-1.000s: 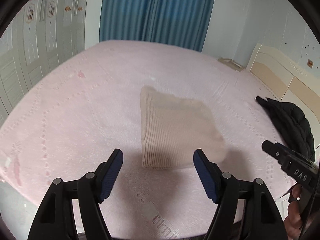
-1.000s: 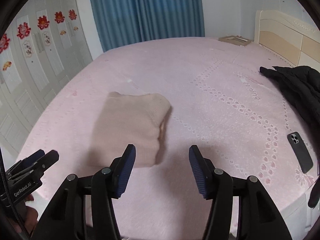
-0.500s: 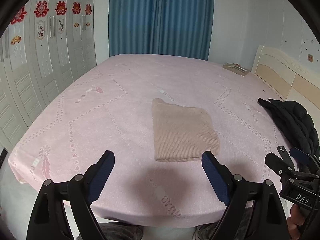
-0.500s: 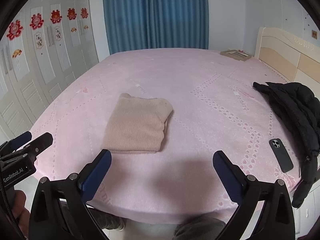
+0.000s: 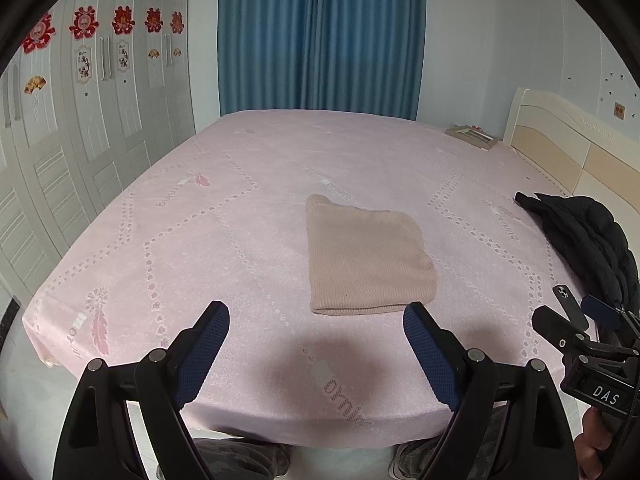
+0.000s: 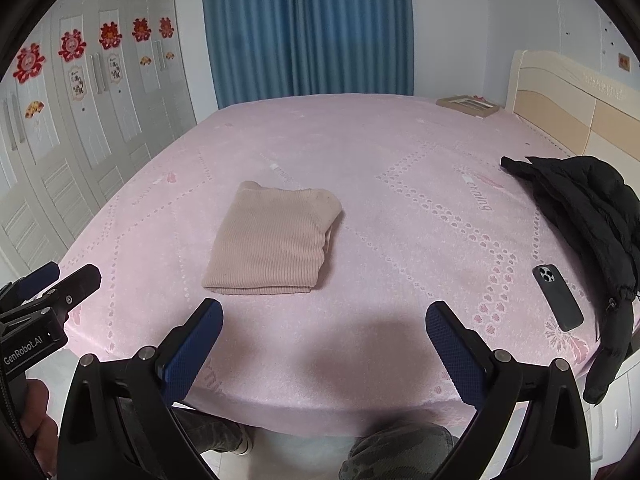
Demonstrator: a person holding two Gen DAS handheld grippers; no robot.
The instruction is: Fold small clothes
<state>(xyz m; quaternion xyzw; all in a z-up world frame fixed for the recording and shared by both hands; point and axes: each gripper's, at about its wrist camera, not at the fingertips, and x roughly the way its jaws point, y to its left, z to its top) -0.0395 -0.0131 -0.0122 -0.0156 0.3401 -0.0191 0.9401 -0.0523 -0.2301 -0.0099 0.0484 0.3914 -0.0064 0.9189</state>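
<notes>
A folded sweater (image 5: pixel 368 256) lies flat on the pink bed (image 5: pixel 200 240), near the bed's middle and well short of the headboard (image 5: pixel 576 148). Both pairs of tongs are held back over the bed's near edge, clear of the sweater. The left tongs (image 5: pixel 316 340) stand released, wide apart and empty; the sweater's near hem lies just beyond and between their blue pads (image 5: pixel 200 356), nearer the right-hand pad. The right tongs (image 6: pixel 324 336) are likewise released and empty, with the sweater ahead of the left-hand pad (image 6: pixel 192 348).

The sweater is a beige rib knit, folded into a thick, roughly rectangular pad with rounded corners; stacked layers show along the edge facing the headboard. Its ribs and long axis run from the near edge of the bed toward the blue curtain (image 5: pixel 320 36), with the narrower far end angled slightly away from the headboard. The bed cover is a soft, matte pink with dotted diamond lines and feather prints. Toward the headboard lie a black quilted jacket (image 6: pixel 580 208) and a dark phone (image 6: pixel 558 298), well apart from the sweater.
</notes>
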